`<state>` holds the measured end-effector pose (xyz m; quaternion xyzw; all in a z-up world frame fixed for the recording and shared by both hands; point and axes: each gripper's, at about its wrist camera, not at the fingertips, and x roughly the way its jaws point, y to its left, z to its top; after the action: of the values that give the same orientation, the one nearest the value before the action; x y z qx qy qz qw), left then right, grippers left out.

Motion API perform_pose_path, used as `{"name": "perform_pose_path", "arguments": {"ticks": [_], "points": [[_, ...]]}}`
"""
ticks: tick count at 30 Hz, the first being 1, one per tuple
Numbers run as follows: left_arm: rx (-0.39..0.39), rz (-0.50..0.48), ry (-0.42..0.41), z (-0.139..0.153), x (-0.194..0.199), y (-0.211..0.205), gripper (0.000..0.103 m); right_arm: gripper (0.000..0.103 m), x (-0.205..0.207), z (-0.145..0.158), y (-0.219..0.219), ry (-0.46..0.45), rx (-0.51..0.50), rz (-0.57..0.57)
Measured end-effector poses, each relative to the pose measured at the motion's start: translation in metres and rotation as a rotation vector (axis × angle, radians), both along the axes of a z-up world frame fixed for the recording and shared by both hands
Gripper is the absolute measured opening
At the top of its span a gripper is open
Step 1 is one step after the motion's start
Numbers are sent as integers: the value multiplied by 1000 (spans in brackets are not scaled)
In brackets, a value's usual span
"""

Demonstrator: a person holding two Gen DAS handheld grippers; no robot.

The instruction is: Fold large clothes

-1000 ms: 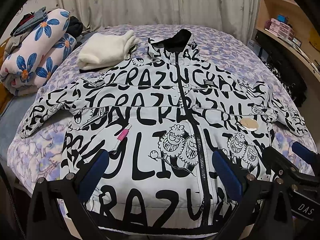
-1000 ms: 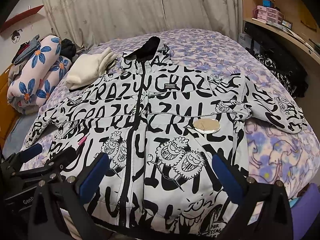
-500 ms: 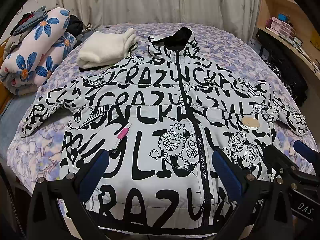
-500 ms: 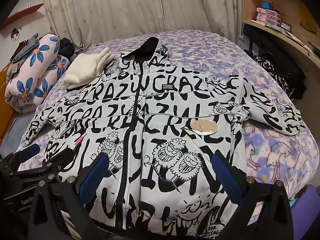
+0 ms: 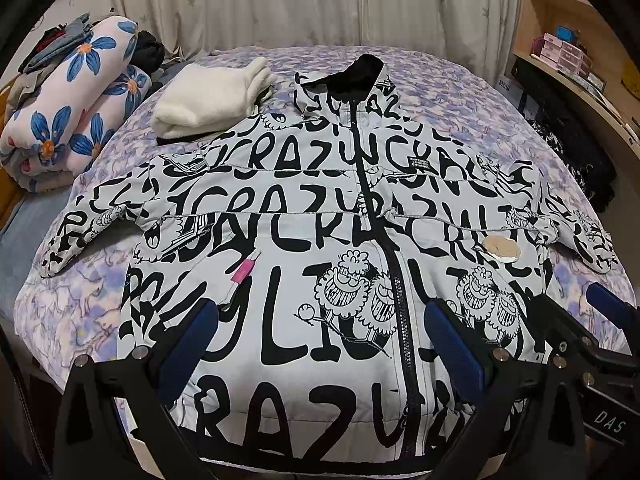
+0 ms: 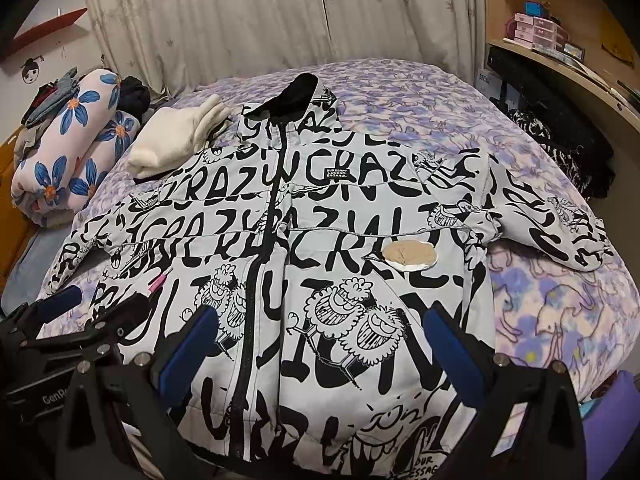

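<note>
I see the jacket (image 5: 320,216) spread flat, front up, on the bed (image 5: 460,92), collar far from me, hem nearest. My left gripper (image 5: 320,344) hovers over the lower hem left of the zipper, jaws apart, nothing held. My right gripper (image 6: 320,344) sits over the lower right panel, jaws also apart. Zipped shut, pale grey with black lettering and cartoon faces, sleeves out sideways.

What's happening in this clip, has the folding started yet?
Not yet. A printed jacket lies flat and zipped on the bed, both sleeves spread out to the sides. The left gripper and right gripper hover open over its lower half, holding nothing. A folded white garment sits by the jacket's shoulder.
</note>
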<state>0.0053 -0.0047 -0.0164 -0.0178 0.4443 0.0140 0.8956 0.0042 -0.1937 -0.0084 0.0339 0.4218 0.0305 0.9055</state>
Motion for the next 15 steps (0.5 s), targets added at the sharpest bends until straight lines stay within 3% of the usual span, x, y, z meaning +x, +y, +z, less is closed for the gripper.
{"name": "perform_pose_path", "arguments": {"ticks": [15], "points": [[-3,-19,-38,23,24,-22,102,103,4,26,-20,-112,-5,-1]]}}
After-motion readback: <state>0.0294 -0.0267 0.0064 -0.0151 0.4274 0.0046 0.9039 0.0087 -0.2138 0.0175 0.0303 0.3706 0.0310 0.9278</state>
